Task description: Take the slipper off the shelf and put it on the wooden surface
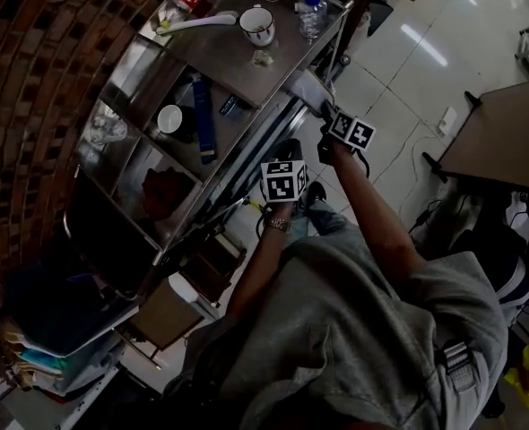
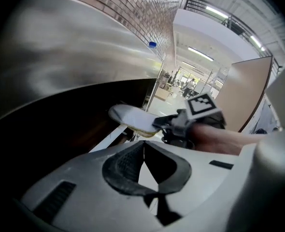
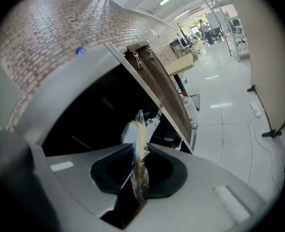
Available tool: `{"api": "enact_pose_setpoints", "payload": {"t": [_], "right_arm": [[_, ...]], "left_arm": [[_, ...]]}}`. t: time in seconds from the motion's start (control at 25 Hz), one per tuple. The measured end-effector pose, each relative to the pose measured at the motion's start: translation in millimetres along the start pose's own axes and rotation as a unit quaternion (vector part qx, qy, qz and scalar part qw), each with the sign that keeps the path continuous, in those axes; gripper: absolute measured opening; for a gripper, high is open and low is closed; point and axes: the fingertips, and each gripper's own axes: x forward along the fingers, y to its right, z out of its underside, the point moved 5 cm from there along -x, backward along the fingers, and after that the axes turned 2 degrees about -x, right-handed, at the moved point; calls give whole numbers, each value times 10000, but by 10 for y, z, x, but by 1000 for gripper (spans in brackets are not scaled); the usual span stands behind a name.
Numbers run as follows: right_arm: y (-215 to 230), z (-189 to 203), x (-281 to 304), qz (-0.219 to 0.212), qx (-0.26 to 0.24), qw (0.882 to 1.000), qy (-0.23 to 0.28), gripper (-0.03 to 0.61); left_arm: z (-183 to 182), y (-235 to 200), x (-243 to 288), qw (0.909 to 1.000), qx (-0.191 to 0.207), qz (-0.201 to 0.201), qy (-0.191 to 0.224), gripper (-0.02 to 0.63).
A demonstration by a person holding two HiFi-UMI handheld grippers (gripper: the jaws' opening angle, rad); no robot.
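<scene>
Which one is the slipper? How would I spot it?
Find the metal shelf against the brick wall. At its top shelf's edge, the right tongs pinch the slipper. It is the flat pale sole, edged yellowish, unlike the mug and bottle on top.

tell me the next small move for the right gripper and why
Probably draw the right gripper back, away from the shelf. Its jaws already pinch the slipper by its edge, so the grasp looks done and only the carry remains.
</scene>
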Motion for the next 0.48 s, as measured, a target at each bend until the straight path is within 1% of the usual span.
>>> {"api": "enact_pose_setpoints", "payload": {"t": [0.08, 0.16, 0.28, 0.48], "right_arm": [[-64, -4, -396, -107, -1, 9998, 167, 57], [-83, 14, -632, -110, -93, 9995, 295, 57], [-57, 38, -767, -26, -342, 9988, 351, 57], [18, -4, -996, 144, -481, 9972, 561, 57]], "left_arm": [[-117, 43, -44, 9999, 57, 21, 131, 5], [-211, 83, -58, 9996, 122, 37, 233, 5], [-297, 190, -72, 9993, 186, 138, 308, 5], [-271, 401, -98, 9982, 358, 371, 323, 5]]}}
